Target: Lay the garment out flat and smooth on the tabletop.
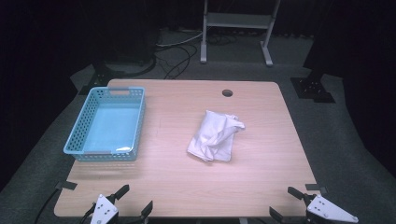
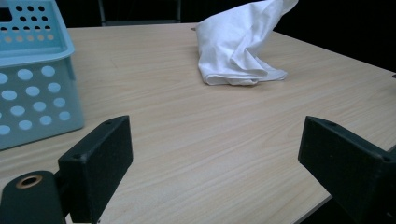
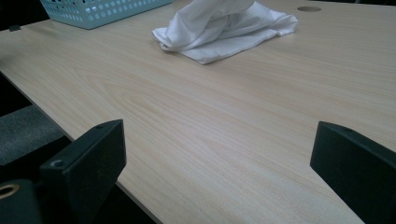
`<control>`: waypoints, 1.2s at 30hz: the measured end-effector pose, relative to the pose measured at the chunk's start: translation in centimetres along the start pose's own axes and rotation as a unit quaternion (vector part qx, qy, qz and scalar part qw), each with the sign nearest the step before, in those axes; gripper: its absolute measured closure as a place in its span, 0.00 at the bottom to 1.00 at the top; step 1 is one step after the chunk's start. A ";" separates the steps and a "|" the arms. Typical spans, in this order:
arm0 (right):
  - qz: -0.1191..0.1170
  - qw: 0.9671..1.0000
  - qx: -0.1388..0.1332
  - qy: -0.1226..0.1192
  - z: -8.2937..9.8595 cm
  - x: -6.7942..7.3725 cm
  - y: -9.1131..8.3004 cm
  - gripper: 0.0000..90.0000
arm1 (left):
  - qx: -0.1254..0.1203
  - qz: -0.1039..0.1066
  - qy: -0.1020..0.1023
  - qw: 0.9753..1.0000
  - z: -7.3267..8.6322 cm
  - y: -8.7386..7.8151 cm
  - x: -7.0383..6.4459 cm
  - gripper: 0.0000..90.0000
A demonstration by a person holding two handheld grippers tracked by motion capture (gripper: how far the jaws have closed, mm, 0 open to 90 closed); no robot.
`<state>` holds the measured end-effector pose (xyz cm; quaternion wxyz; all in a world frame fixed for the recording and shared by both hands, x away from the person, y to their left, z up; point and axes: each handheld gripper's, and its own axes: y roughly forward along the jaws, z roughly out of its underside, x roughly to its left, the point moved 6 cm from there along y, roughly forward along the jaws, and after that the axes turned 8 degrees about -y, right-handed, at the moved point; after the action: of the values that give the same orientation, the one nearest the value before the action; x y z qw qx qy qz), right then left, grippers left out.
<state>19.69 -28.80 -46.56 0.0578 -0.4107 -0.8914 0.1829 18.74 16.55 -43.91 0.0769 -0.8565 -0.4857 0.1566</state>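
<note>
1. Presently, no step is seen as begun: the crumpled white cloth [image 1: 215, 135] lies untouched near the middle of the counter [image 1: 261, 186], to the right of the light-blue perforated basket [image 1: 108, 123] and well apart from it.
2. The left gripper [image 1: 136, 201] is held at the counter's near edge, short of the cloth, jaws spread wide and empty.
3. The right gripper [image 1: 283, 202] is likewise held wide apart and empty, near the edge and far from the cloth.
4. A reach forward to the cloth is judged to be called for next, with the jaws closed on a raised fold.
</note>
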 end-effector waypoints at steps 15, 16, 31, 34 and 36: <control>0.003 1.000 0.002 -0.003 -0.2 -0.1 0.1 0.03 | -0.003 0.002 0.000 1.000 -0.1 0.0 -0.2 0.10; 0.004 1.000 0.002 -0.003 -0.2 -0.2 0.2 0.03 | -0.002 0.002 -0.001 1.000 -0.1 0.0 -0.3 0.10; -0.021 1.000 0.018 -0.007 -1.8 0.2 2.7 0.03 | 0.001 0.004 -0.001 1.000 0.1 0.2 -0.2 0.10; -0.023 0.999 0.026 -0.011 -2.5 0.0 3.7 0.03 | 0.004 0.006 0.000 1.000 0.3 0.1 -0.2 0.10; -0.024 0.999 0.031 -0.012 -3.2 -0.2 4.5 0.03 | 0.004 0.007 -0.004 1.000 0.3 0.1 0.0 0.10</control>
<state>23.85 -25.39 -45.30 0.0645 -0.3849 -0.8956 0.2137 18.68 16.48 -44.22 0.0769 -0.8588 -0.4799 0.1623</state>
